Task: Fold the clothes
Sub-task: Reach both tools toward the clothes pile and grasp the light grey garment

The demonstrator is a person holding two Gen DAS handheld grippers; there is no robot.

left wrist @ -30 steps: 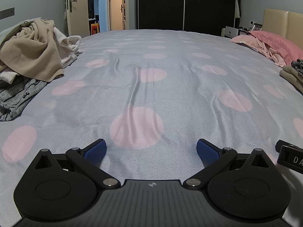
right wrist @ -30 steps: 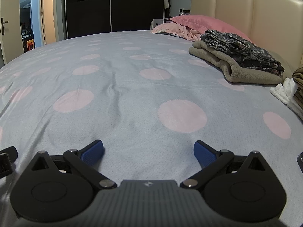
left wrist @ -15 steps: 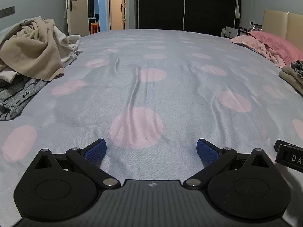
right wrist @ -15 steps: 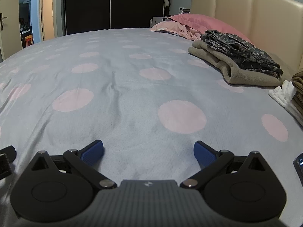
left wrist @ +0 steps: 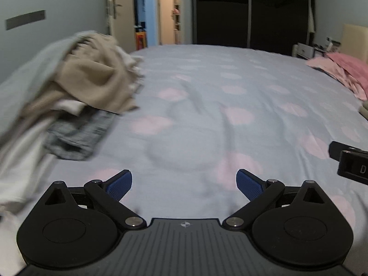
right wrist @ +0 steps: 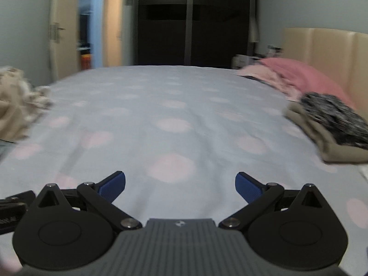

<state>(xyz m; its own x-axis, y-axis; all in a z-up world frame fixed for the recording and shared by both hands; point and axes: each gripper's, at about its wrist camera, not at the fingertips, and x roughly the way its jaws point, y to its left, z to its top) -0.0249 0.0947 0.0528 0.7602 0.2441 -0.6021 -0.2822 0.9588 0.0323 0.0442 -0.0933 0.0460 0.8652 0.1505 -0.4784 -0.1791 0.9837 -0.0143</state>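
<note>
- Left hand-held gripper: spread wide, blue pads well apart, nothing between them, low over the bed.
- Right hand-held gripper: likewise spread wide, nothing held, low over the bed; its black edge also at 3 o'clock in the left wrist view.
- Heap of unfolded clothes at 10 o'clock in the left wrist view, on the bed: beige garment on top, pale grey-green cloth at its left, grey patterned piece lower down, white cloth toward 8 o'clock. Blurred.
- Same heap at 9 o'clock in the right wrist view, only its beige edge showing.
- Folded stack at 3 o'clock in the right wrist view: dark patterned garment lying on a tan one.
- Pink pillow at 2 o'clock, against the cream headboard.
- Grey bedspread with pink dots, slightly creased between heap and stack.
- Dark wardrobe at 12 o'clock; open door at 11 o'clock.
</note>
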